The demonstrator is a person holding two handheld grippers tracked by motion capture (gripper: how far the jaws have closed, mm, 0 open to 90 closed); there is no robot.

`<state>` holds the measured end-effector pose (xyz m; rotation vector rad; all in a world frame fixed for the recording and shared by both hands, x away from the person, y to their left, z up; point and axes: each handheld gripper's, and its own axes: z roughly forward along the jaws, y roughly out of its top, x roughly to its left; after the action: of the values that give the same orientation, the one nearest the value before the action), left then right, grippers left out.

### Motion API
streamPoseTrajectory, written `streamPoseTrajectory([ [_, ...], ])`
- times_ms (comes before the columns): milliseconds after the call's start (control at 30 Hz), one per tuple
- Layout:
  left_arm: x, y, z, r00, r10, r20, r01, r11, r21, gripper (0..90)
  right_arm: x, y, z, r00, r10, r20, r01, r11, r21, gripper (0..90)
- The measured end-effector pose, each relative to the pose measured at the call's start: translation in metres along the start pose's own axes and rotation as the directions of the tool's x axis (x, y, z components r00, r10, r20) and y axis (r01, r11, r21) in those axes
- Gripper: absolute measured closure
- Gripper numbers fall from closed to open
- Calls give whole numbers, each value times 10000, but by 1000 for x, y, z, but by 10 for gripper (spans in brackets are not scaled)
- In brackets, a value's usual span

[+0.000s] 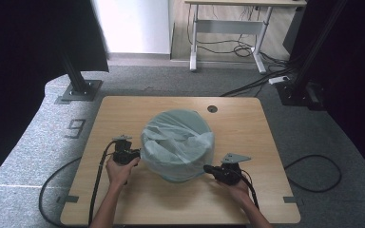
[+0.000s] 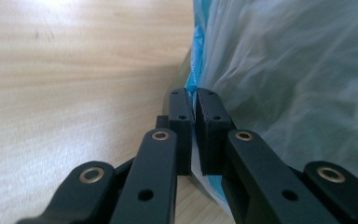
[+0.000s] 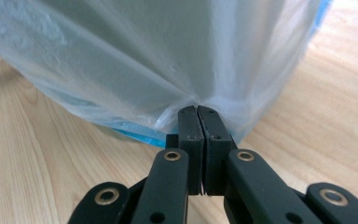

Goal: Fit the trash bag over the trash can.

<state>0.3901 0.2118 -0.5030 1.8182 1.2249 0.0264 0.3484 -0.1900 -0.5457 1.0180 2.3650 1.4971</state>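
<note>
The left gripper [image 2: 194, 109] and right gripper [image 3: 198, 122] each pinch the translucent pale plastic bag [image 1: 178, 142] lining a round bin. The right gripper view shows the film bunching at the jaws.

Soft daylight, dark corners, blurred jaws

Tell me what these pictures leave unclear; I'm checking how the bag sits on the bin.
- Bin body: high view, wrapped by the plastic bag.
- Bin's inside: high view, bag film drapes across the opening.
- Bag's lower hem: left gripper view, cut by the frame edge and the left gripper.
- Pinched fold: right gripper view, inside the right gripper.
</note>
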Motion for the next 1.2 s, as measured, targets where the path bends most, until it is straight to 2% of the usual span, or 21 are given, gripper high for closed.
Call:
streamPoseTrajectory([
  [67, 0, -1, 0, 9999, -100, 103, 101, 9999, -78, 852, 1, -1, 1, 10000, 49, -84, -48, 9999, 99, 880],
  [233, 0, -1, 1, 10000, -72, 61, 71, 9999, 96, 848, 1, -2, 3, 9998, 62, -193, -56, 9996, 283, 875],
  [267, 0, -1, 0, 9999, -52, 106, 51, 10000, 81, 839, 1, -2, 3, 9998, 48, -177, -43, 9996, 265, 857],
  [300, 1, -2, -2, 9998, 145, 149, -145, 9999, -33, 823, 1, -1, 2, 9999, 48, -144, -45, 9997, 223, 824],
  [333, 1, -2, -7, 9994, 344, -45, -345, 9992, -195, 780, 1, 0, -1, 10000, 38, -79, -38, 10000, 65, 754],
  [367, 0, -2, -10, 9986, 479, -209, -486, 9982, -346, 691, 3, 1, -5, 10000, 0, -7, 0, 9999, -160, 691],
  [400, 0, -2, -15, 9965, 665, -499, -691, 9963, -511, 609, 4, 2, -8, 10000, -75, 50, 76, 9994, -329, 661],
  [500, -2, -3, -28, 9910, 826, -1056, -920, 9919, -873, 409, 7, 5, -20, 9997, -161, 160, 177, 9942, -1058, 569],
  [600, -4, -3, -37, 9872, 898, -1321, -1040, 9891, -1046, 285, 7, 7, -30, 9996, -174, 215, 205, 9878, -1544, 526],
  [667, -4, -3, -43, 9869, 953, -1302, -1105, 9872, -1148, 242, 5, 8, -35, 9998, -121, 180, 151, 9847, -1734, 522],
  [733, -4, -4, -49, 9870, 1067, -1200, -1216, 9847, -1248, 216, 4, 8, -40, 9998, -83, 166, 113, 9811, -1934, 511],
  [833, -6, -4, -57, 9835, 1301, -1256, -1482, 9779, -1475, 203, 0, 8, -46, 9999, 10, 122, 16, 9782, -2075, 477],
  [1000, -11, -1, -75, 9717, 1789, -1543, -2052, 9628, -1757, 203, -4, 1, -55, 9999, 114, 21, -107, 9774, -2113, 422],
  [1067, -13, 2, -83, 9688, 1922, -1564, -2199, 9576, -1859, 204, -7, -2, -58, 9998, 191, 17, -183, 9777, -2092, 405],
  [1200, -20, 10, -101, 9716, 1912, -1393, -2205, 9451, -2413, 219, -11, -4, -61, 9990, 432, 90, -405, 9796, -1967, 387],
])
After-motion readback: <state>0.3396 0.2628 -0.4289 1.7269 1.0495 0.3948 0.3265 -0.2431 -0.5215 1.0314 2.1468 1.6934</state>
